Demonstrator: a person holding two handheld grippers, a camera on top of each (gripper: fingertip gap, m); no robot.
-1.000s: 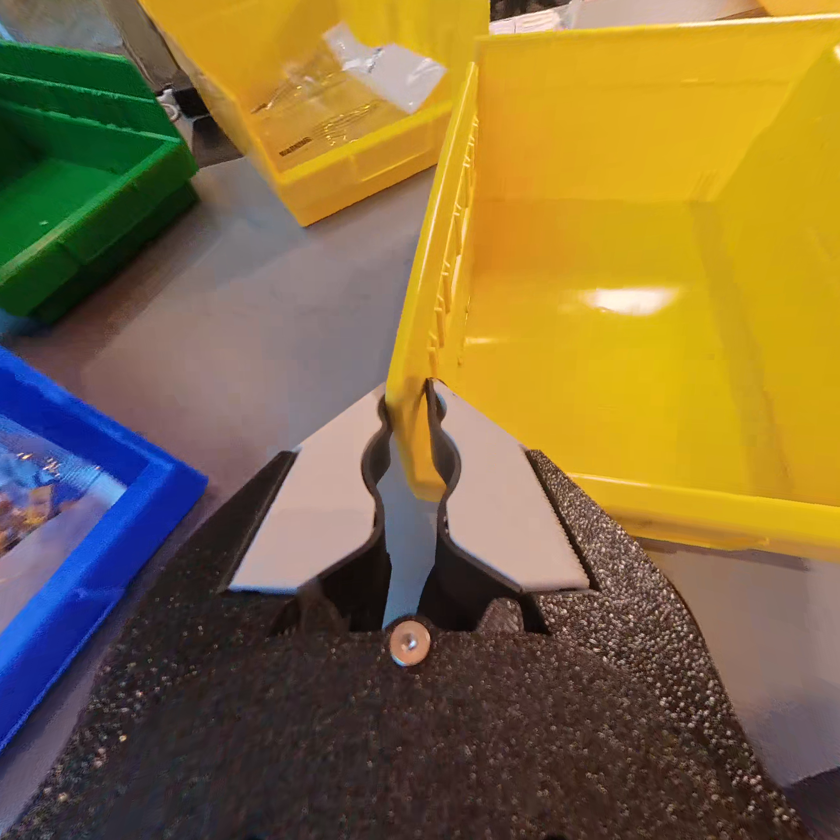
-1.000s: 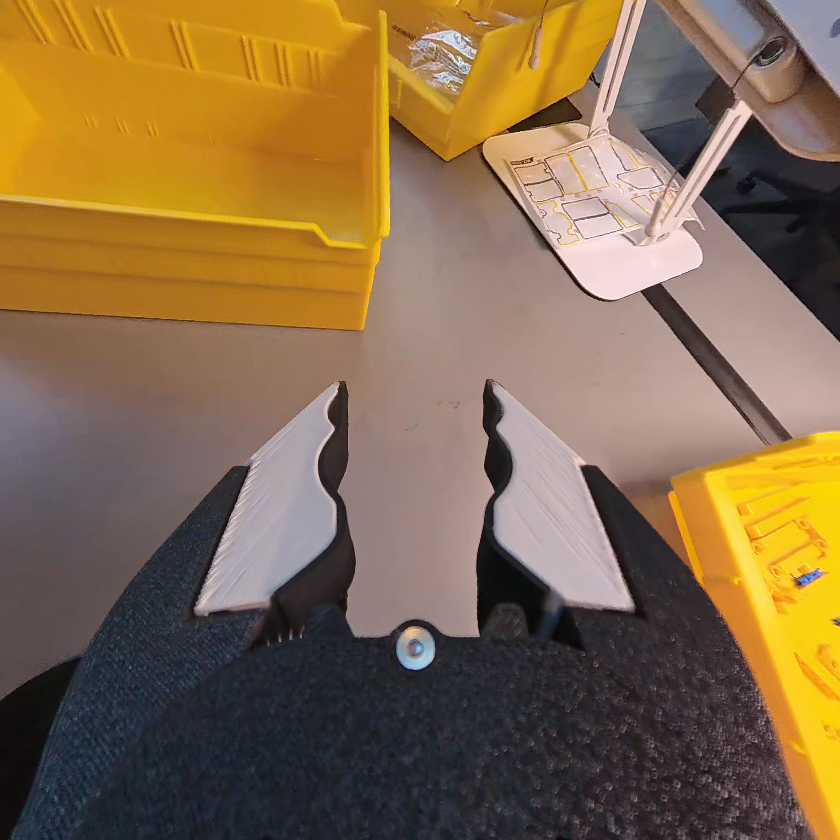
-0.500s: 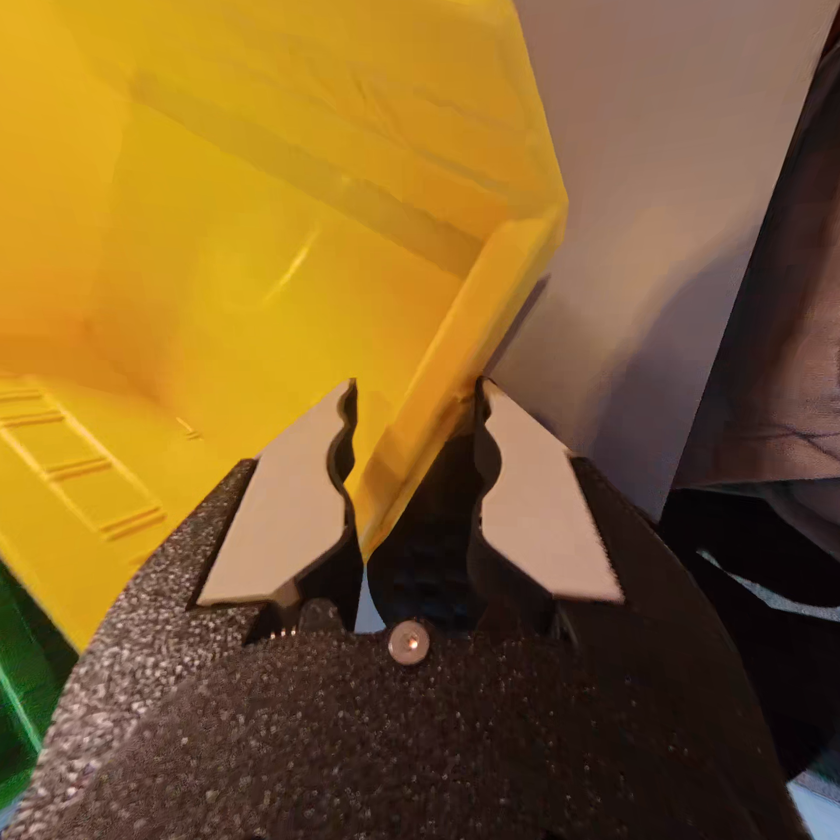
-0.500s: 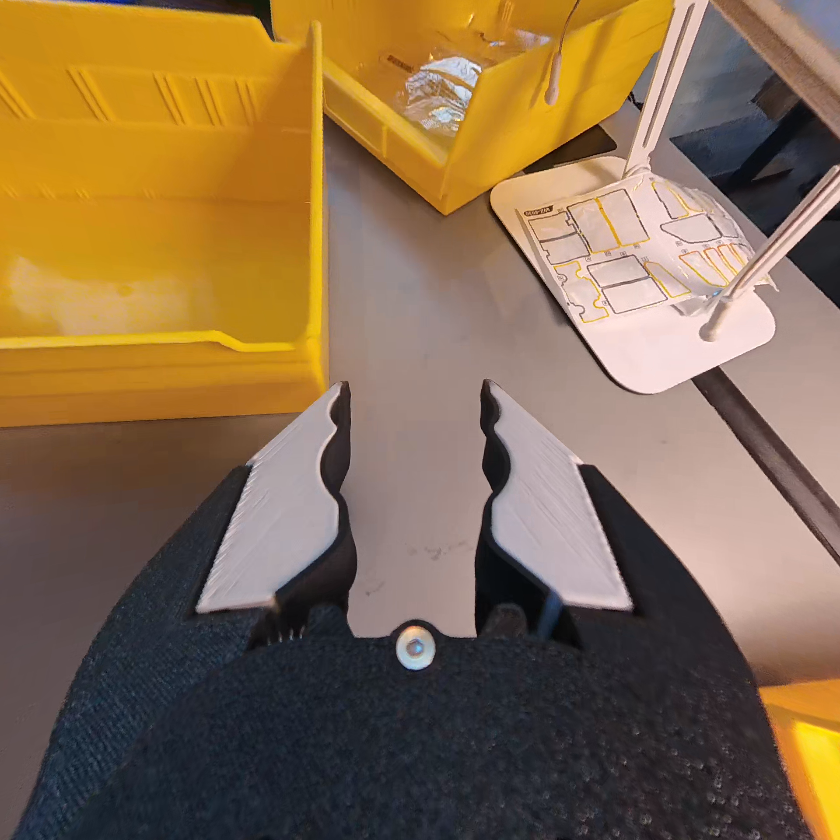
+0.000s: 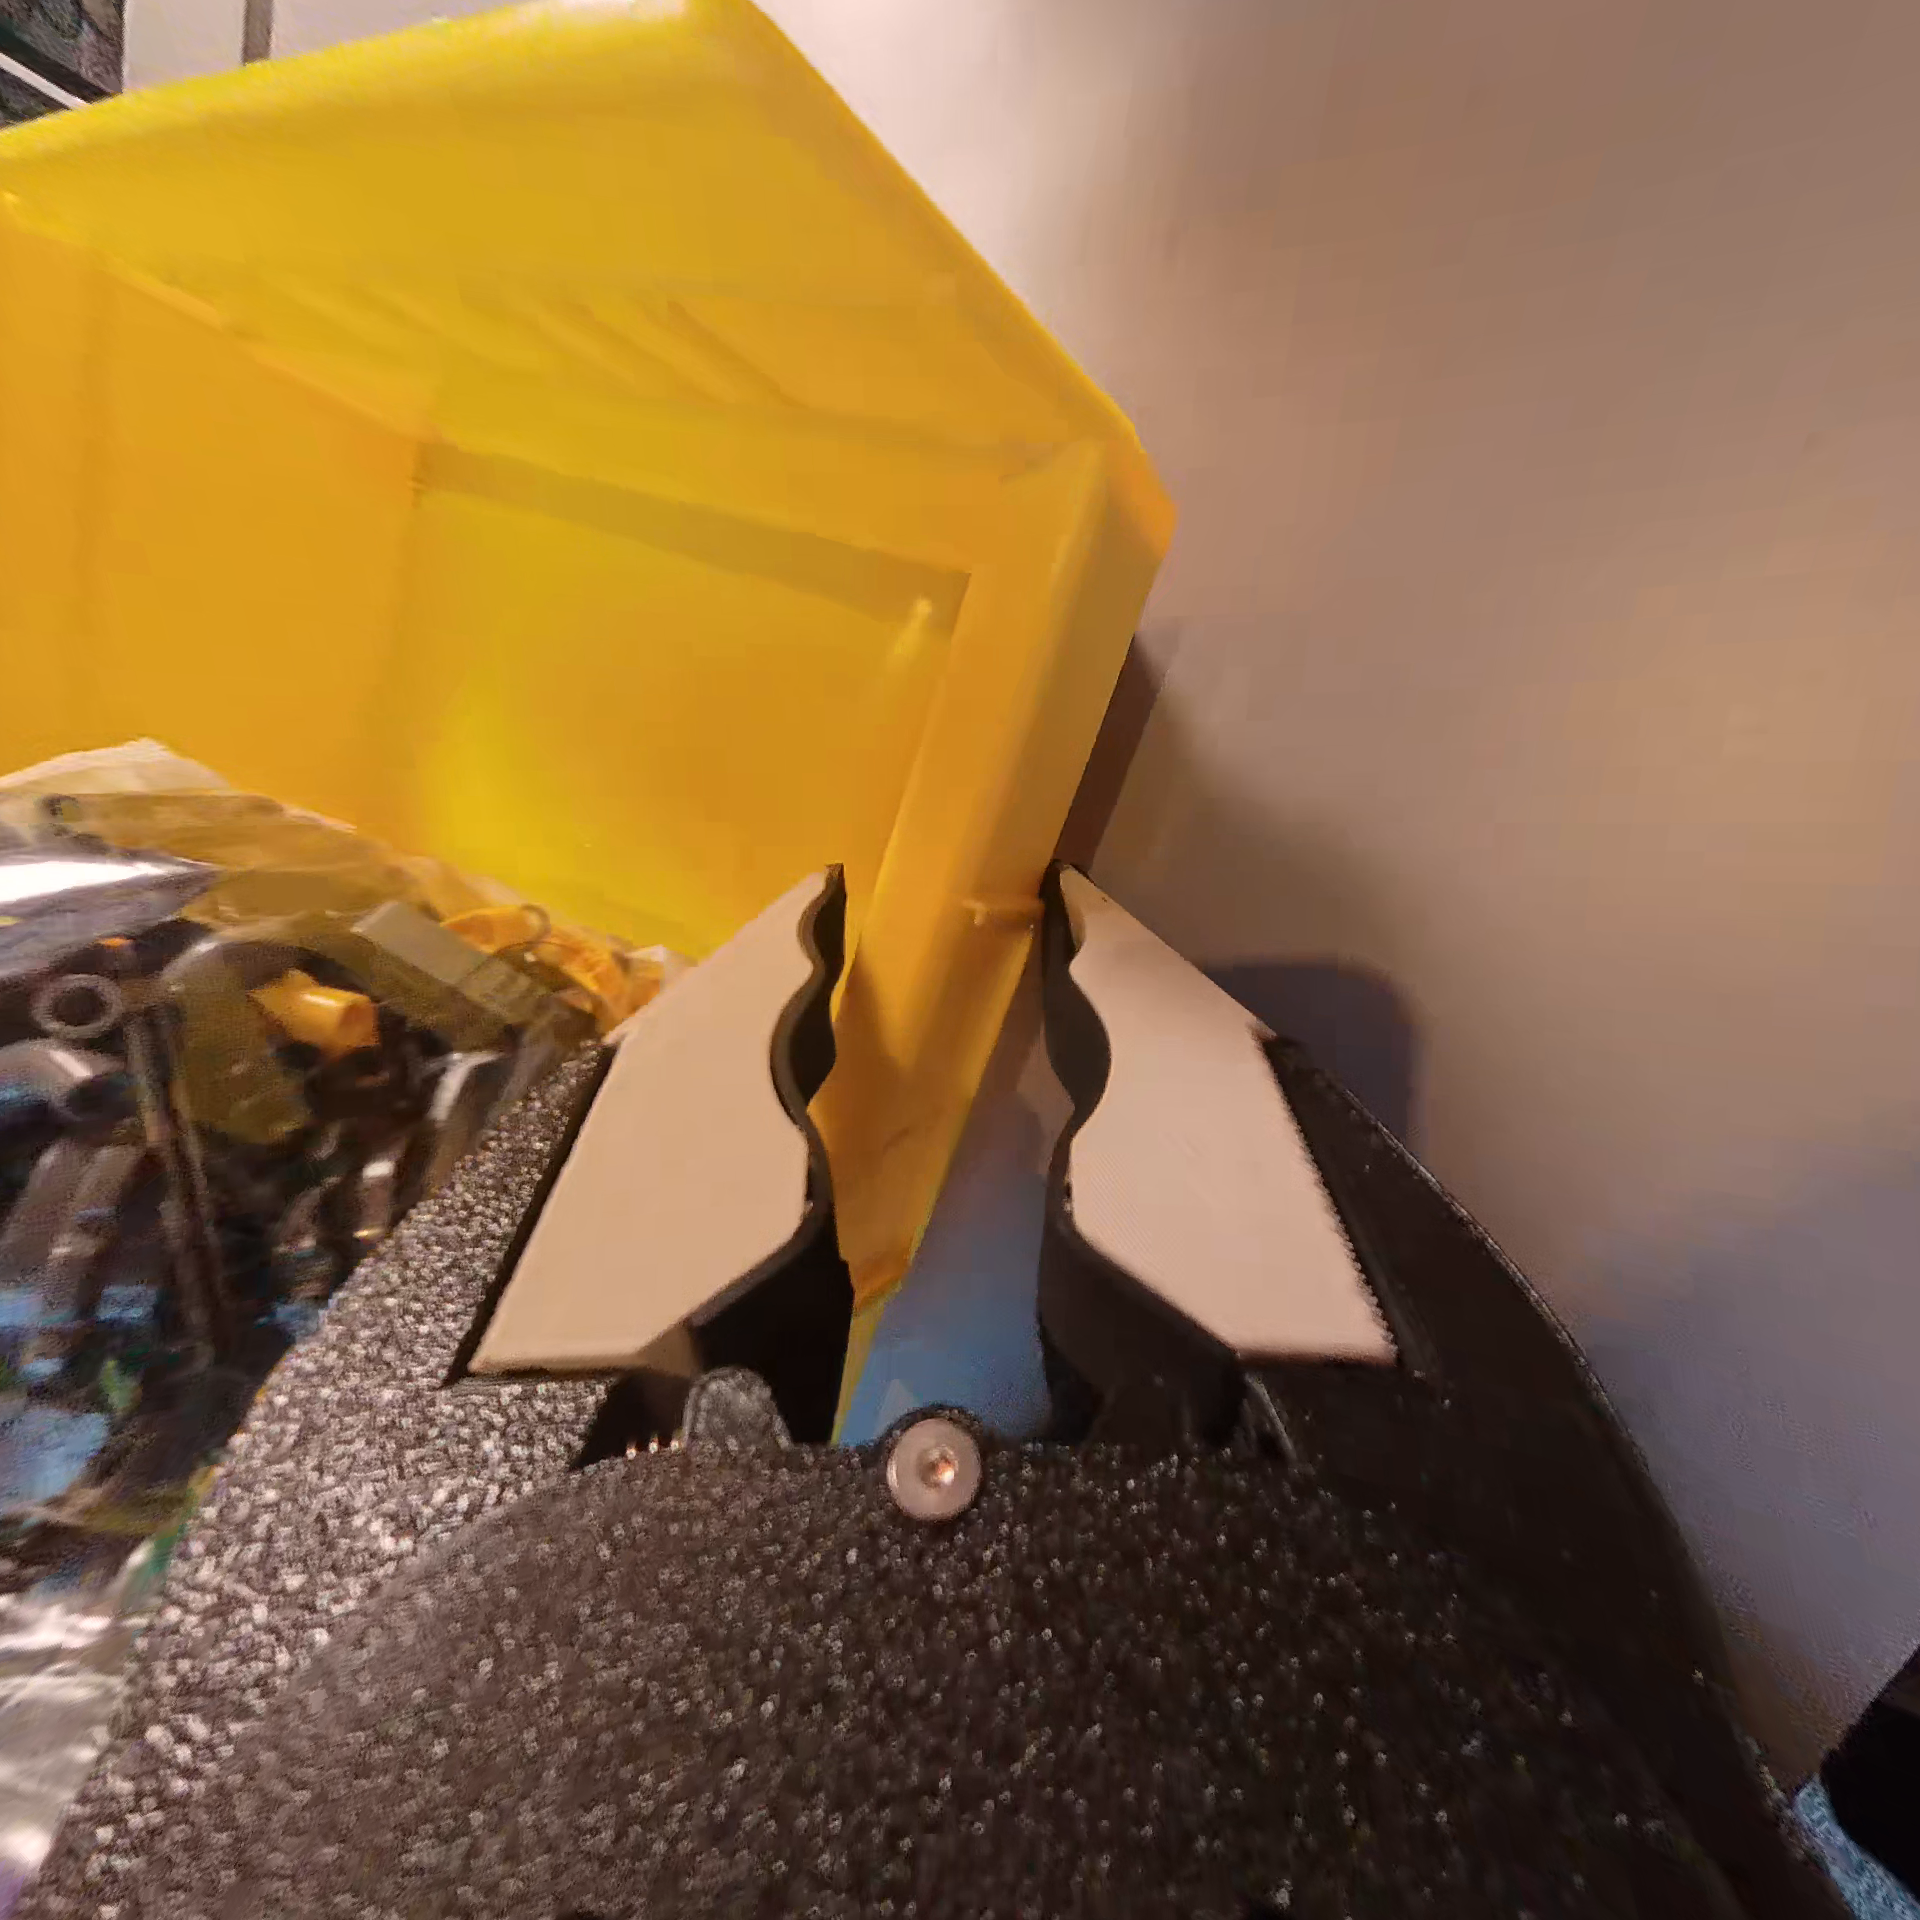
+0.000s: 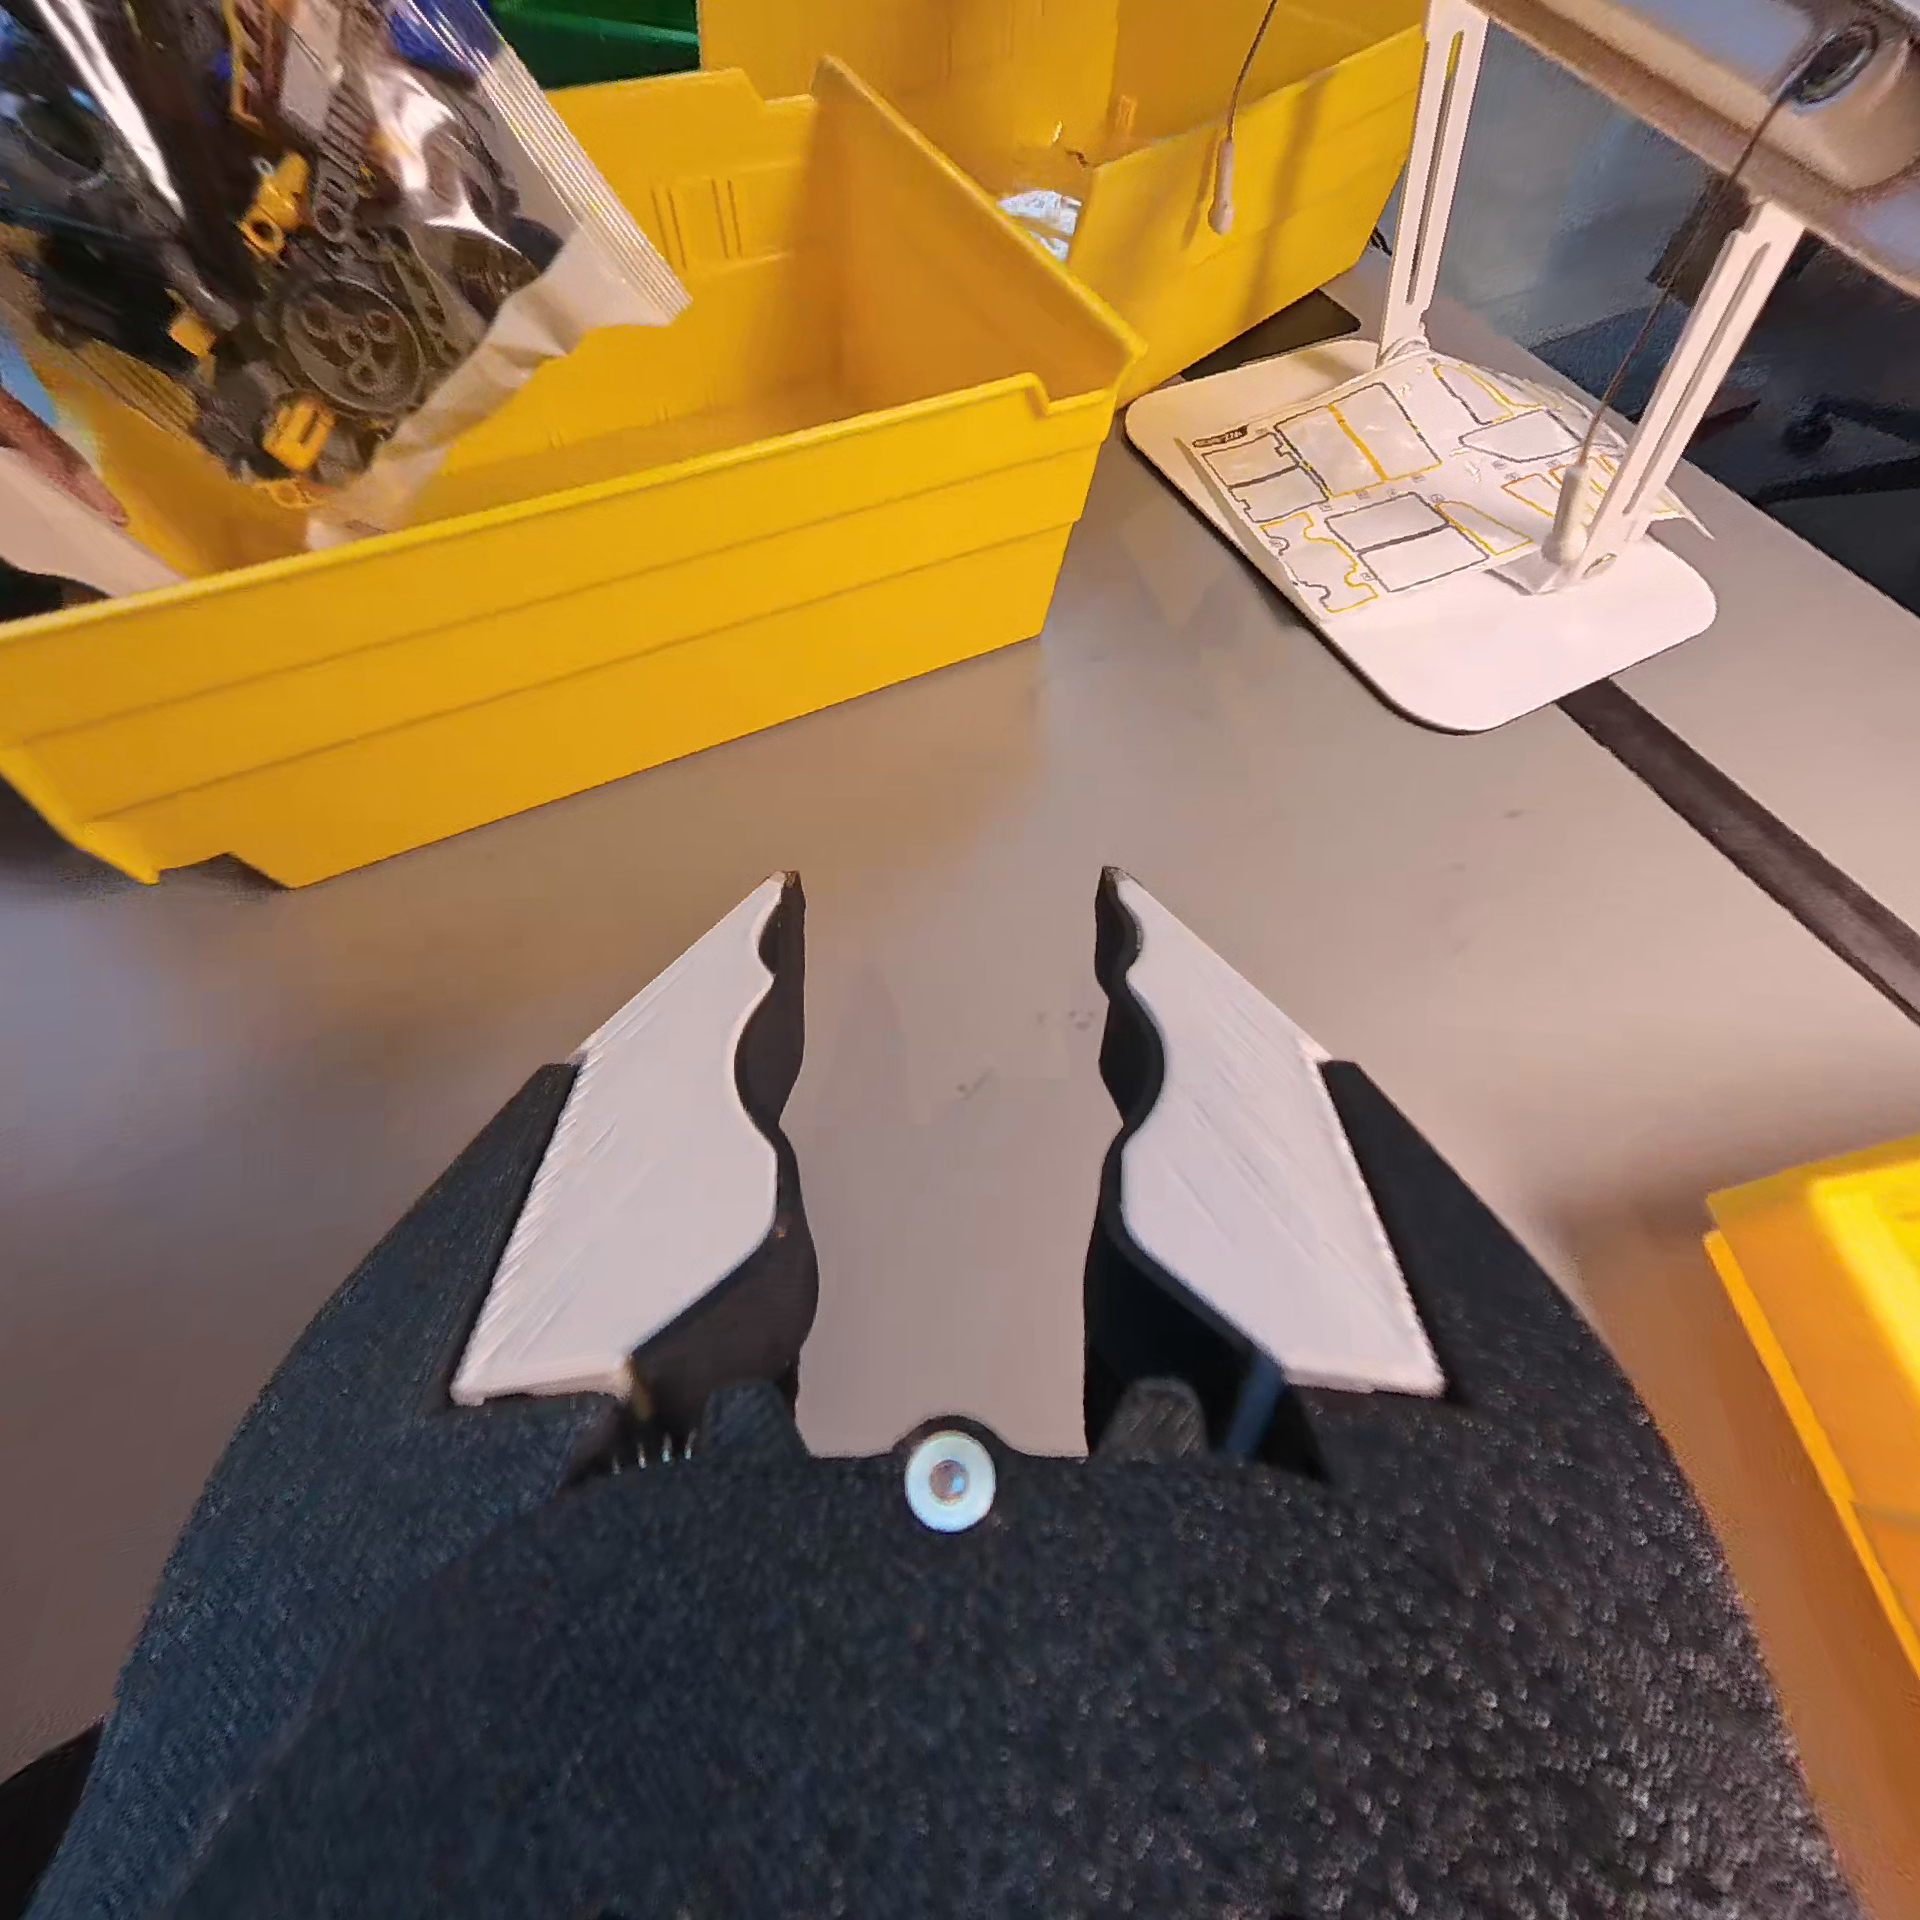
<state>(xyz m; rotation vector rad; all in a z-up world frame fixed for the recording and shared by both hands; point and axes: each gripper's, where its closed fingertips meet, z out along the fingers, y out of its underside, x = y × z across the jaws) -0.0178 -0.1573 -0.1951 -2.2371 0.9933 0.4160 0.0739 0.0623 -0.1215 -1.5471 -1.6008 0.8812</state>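
My left gripper (image 5: 940, 883) is shut on the rim of a yellow bin (image 5: 623, 675), with one finger inside the bin and one outside. A clear bag of dark and yellow parts (image 5: 208, 1039) lies just left of my inner finger. In the right wrist view the same yellow bin (image 6: 623, 582) stands askew on the grey table (image 6: 1247, 935). The bag (image 6: 312, 260) rises above the bin's left end. My right gripper (image 6: 945, 883) is open and empty, just above the table in front of the bin.
A white stand base with a sticker sheet (image 6: 1434, 540) stands at the right. A second yellow bin (image 6: 1195, 187) is behind the first, with a green bin (image 6: 592, 31) beyond. Another yellow piece (image 6: 1829, 1351) sits at the near right. A dark seam (image 6: 1745, 831) crosses the table. The gap from one gripper's tips to the other's is roughly 25 centimetres.
My left gripper has shifted its hold from the bin's thin side wall to a thicker rim. The bin has turned, and the bag of parts has appeared at its left end. My right gripper stays open.
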